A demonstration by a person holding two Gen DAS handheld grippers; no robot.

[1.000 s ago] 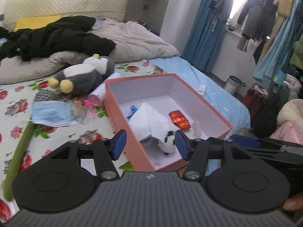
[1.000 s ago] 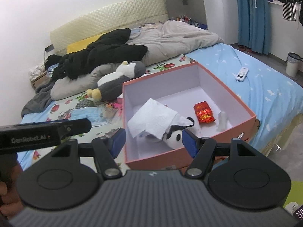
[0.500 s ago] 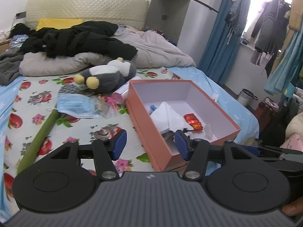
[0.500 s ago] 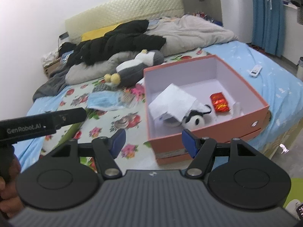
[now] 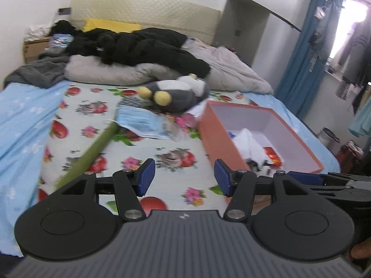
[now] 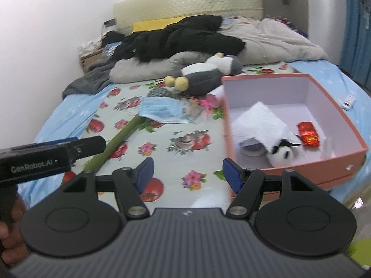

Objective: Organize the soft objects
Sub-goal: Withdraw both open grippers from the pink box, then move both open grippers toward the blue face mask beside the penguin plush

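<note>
Left gripper (image 5: 183, 178) and right gripper (image 6: 186, 173) hovering spread, pinching nothing, over the fruit-print sheet (image 6: 162, 157). Penguin plush (image 6: 204, 75) and blue mask (image 6: 162, 111) lying well ahead; pink box (image 6: 287, 162) sitting just right, containing a panda toy (image 6: 284, 154).

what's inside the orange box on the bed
Inside the orange box: a white tissue draped over a small panda plush, and a red foil packet. What else lies under the tissue is hidden.
</note>
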